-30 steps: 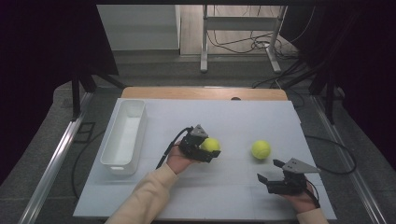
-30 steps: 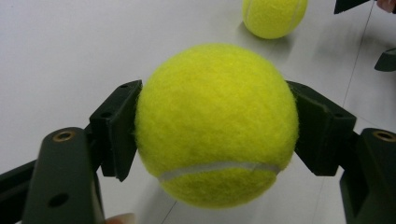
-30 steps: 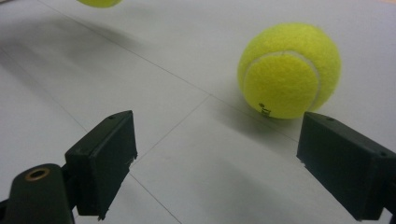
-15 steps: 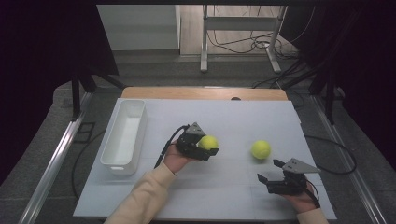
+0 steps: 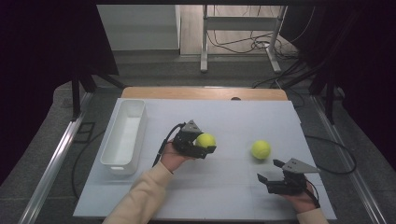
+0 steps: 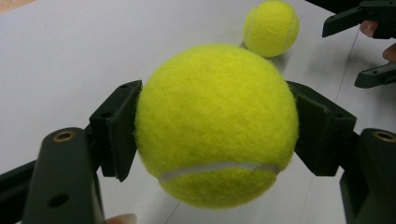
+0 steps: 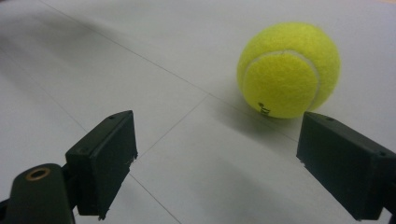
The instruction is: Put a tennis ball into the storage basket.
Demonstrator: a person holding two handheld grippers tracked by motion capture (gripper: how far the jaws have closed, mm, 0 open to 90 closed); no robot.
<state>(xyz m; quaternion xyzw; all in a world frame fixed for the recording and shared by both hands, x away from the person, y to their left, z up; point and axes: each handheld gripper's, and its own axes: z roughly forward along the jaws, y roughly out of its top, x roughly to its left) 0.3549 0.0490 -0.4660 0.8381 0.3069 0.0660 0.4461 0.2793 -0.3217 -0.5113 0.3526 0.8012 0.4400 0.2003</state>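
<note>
Your left tongs clench one tennis ball right of the white bin, presumably for binning; right tongs stand released, lined up on the second ball.

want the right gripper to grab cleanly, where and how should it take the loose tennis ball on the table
Grip the loose tennis ball across its widest middle, coming in low and level from the person's side, where the right gripper already stands open. It is round, resting free on the white table, so pads above centre would probably squeeze it away.
</note>
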